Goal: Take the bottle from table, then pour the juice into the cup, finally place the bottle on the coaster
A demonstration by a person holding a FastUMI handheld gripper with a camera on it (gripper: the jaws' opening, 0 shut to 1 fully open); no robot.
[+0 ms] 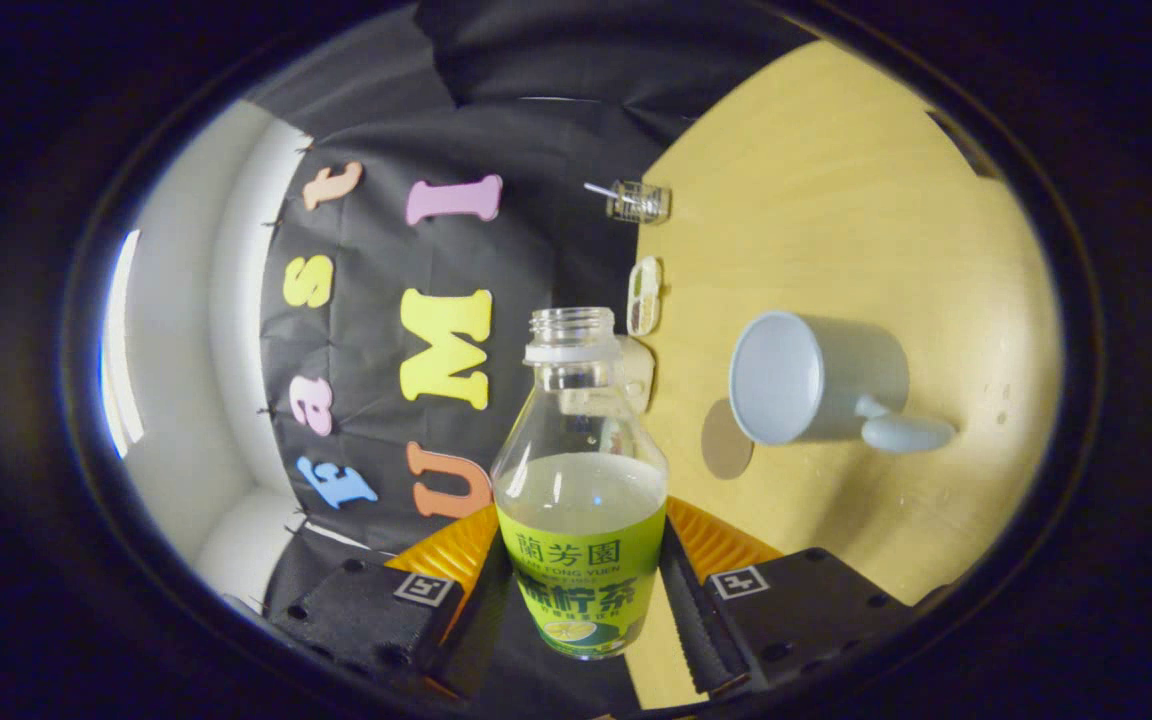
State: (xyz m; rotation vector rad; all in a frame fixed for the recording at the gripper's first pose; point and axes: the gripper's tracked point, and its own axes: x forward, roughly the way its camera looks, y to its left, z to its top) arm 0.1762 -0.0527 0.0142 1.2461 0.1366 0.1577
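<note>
My gripper [581, 600] is shut on a clear bottle [581, 480] with a green label, both fingers pressing its lower sides. The bottle has no cap and holds pale juice up to just above the label. Its neck points ahead beyond the fingers. The view is rolled, so the wooden table [836, 180] stands to the right of the bottle. A pale blue-grey cup [816, 378] with a handle sits on the table to the right of the bottle's neck, apart from it, and its inside looks empty. A round brown coaster [724, 445] lies by the cup, between cup and bottle.
A small clear glass jar [639, 200] stands near the table's far edge by the black cloth wall. Two small clear plastic pieces [644, 295] lie behind the bottle's neck. Bare wood stretches beyond the cup.
</note>
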